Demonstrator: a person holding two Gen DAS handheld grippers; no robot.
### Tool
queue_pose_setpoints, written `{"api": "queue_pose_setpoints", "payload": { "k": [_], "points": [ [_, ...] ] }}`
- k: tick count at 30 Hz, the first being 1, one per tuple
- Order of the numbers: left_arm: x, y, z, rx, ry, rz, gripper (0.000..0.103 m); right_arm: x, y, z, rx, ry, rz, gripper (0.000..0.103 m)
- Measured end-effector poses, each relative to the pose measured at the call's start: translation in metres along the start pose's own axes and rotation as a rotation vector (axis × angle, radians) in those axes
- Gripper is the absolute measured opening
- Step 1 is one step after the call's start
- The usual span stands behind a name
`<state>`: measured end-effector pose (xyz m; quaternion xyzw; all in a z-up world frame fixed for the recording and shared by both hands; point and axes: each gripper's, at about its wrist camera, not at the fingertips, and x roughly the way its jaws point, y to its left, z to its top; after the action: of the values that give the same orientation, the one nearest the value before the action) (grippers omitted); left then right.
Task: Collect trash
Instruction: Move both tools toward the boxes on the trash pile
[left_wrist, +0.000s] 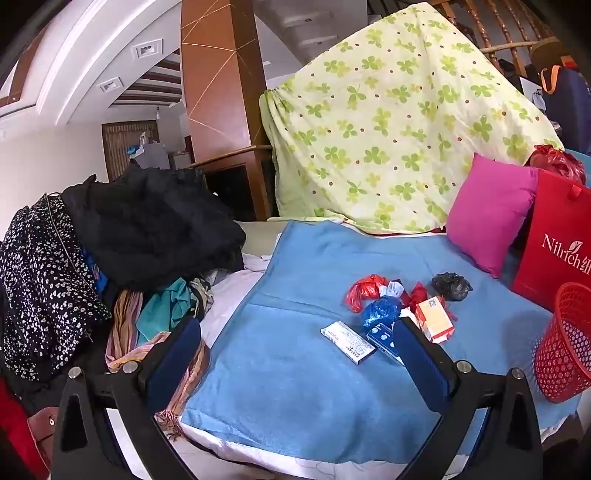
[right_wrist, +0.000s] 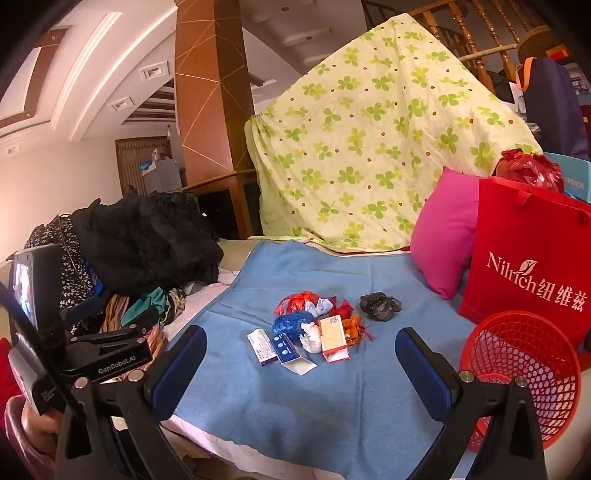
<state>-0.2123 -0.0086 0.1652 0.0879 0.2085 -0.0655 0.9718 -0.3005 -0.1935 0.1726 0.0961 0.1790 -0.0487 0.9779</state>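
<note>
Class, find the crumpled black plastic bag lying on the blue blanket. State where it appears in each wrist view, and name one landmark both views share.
Left wrist view: the black plastic bag lies right of centre, beyond the orange box.
Right wrist view: it lies just right of centre, apart from the main litter cluster.
Shared landmark: the pink cushion behind it to the right.

A blue blanket (right_wrist: 295, 406) covers the bed in the foreground, with a heap of dark clothes (right_wrist: 147, 236) at its left. Behind it, a clover-print sheet (right_wrist: 369, 147) drapes over something tall beside a wooden pillar (right_wrist: 210, 92). A white stepped ceiling (right_wrist: 92, 74) arches above; a wooden stair railing (right_wrist: 476, 33) rises at right.
</note>
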Motion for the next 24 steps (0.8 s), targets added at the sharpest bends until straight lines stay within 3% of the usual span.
{"api": "queue_pose_setpoints", "payload": {
  "k": [24],
  "points": [
    [0.025,0.001,-0.005,0.001,0.021,0.010,0.103,0.038,0.011,0.014,-0.050,0.039,0.021,0.103]
  ]
}}
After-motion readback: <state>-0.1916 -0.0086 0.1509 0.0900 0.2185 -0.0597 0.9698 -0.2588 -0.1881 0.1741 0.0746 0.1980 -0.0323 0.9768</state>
